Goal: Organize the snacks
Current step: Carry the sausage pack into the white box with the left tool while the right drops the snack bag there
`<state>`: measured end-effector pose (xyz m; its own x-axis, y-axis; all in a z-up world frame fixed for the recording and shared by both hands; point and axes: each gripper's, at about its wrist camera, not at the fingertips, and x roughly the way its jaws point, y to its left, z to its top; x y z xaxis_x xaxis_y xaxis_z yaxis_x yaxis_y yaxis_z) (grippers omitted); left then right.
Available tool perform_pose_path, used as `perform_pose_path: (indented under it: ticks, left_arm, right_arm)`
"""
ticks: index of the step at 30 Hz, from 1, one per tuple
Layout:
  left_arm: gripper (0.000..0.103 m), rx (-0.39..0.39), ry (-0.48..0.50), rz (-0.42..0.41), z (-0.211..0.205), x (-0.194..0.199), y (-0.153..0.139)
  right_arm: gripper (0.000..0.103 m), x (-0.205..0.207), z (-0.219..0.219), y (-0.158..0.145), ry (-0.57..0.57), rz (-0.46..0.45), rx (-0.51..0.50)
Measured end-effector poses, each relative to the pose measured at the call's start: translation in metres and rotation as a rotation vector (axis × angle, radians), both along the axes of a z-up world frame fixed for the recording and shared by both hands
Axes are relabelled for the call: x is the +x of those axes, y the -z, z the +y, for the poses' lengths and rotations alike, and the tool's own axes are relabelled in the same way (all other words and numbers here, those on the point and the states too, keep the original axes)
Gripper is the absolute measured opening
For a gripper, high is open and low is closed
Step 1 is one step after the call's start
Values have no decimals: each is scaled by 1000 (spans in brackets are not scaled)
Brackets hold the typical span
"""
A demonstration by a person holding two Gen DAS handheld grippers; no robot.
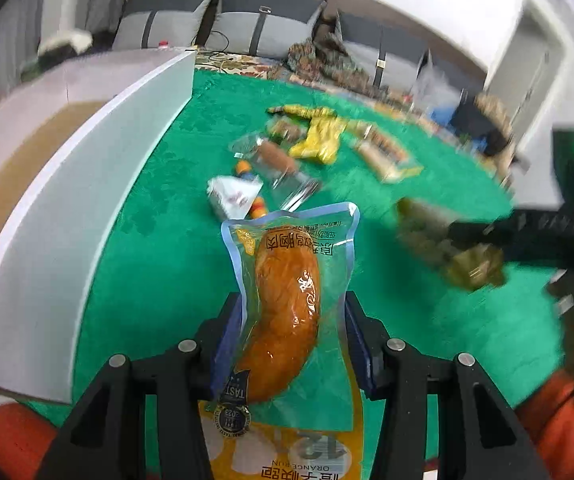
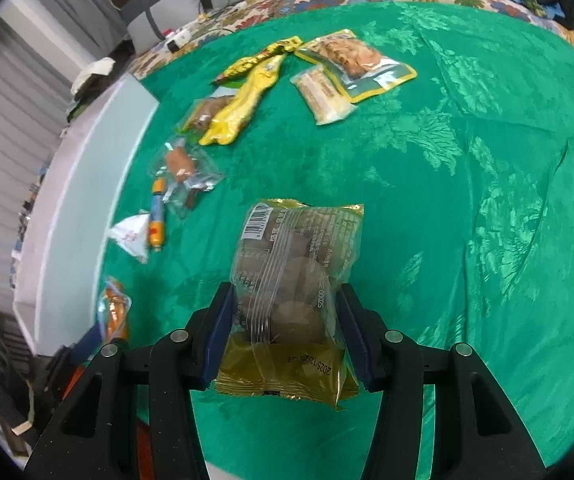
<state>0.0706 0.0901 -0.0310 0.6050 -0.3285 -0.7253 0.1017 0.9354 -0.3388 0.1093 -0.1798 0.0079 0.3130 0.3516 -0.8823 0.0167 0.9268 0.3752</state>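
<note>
Left gripper (image 1: 293, 336): its blue-padded fingers (image 1: 229, 344) are closed against both edges of a clear vacuum pouch (image 1: 291, 304) containing an orange-brown, curved piece of meat. The pouch projects forward from the fingers and is raised above the green cloth (image 1: 159, 248).

Right gripper (image 2: 285, 334): its fingers (image 2: 219, 336) are closed on a gold-trimmed clear packet (image 2: 295, 280) of brown round items, with a barcode at its far upper corner. This packet is likewise held clear of the cloth. In the left wrist view the same packet appears blurred at the right, carried by the black right gripper.

Beyond the held items, the remaining snacks lie loose on the cloth. Nearest to the left is a white triangular packet (image 2: 131, 236), with a small orange-and-blue tube (image 2: 156, 216) just beside it. Farther on is a clear wrapper (image 2: 185, 172) holding brown pieces. Past it lies a long yellow foil packet (image 2: 243, 108), with a small clear bag of brown contents (image 2: 203, 116) touching its left side. Farthest out are a pale biscuit pack (image 2: 325, 96) and a yellow-edged pouch (image 2: 355, 64) of golden-brown food, which overlaps the biscuit pack.

A white box (image 1: 99, 184) with a brown interior stands along the left edge of the cloth, well apart from both held items. Grey cushions (image 1: 247, 24) stand against the far wall.
</note>
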Motion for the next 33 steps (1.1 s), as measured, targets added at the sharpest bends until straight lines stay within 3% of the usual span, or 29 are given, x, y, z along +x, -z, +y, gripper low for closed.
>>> perform_pose_path:
  ticks: [2,5,6,7,10,13,14,15,16,18,19,21,23,25,27,29,31,32,33]
  left_arm:
    - [48,-114,-30,-16,21,0,-22]
    - [48,-181,-93,-77,63,2,-61]
    - [49,-180,-129,-105,85,4,-76]
    - [49,-174,-163,-125,104,6,-87]
    - [49,-71,-287,-159,163,14,-110]
    - [49,-14,-348,-159,202,15,-118]
    - [49,-2,-357,-161,210,14,-120]
    - [49,13,-364,-164,217,12,-122]
    - [49,23,-368,-165,221,10,-122]
    - [49,20,-378,-164,229,8,-120]
    - [49,11,-384,-162,233,7,-118]
    - [49,3,-393,-161,236,3,-111]
    - [49,-4,-396,-152,237,4,-104]
    - [49,-6,-390,-140,236,3,-99]
    - [49,13,-386,-137,236,2,-98]
    - [49,25,-390,-131,236,1,-95]
    - [49,13,-392,-120,237,1,-90]
    - [49,13,-392,-118,237,1,-88]
    - [49,18,-391,-118,237,1,-87]
  right_arm:
    - [54,2,11,-16,-18,-24,41]
    - [48,14,44,-58,-65,-102,112]
    - [31,18,54,-70,-79,-126,135]
    - [26,24,70,-86,-104,-158,169]
    - [25,44,139,-132,-223,-261,176]
    - [25,64,183,-145,-280,-291,154]
    - [27,71,191,-143,-288,-295,102]
    - [52,74,193,-139,-298,-279,77]
    - [88,77,195,-129,-319,-229,44]
    - [89,71,201,-91,-375,-46,-23]
    - [90,59,201,-66,-389,49,-10]
    - [89,34,202,-23,-400,174,74]
    - [89,10,200,29,-284,305,180]
    - [89,6,199,59,-153,337,246]
    - [93,8,201,66,-54,278,281]
    - [93,13,213,58,-30,201,231]
    - [91,12,228,64,-84,219,158]
    - [84,10,236,63,-135,196,101]
    - [59,11,239,64,-177,198,89]
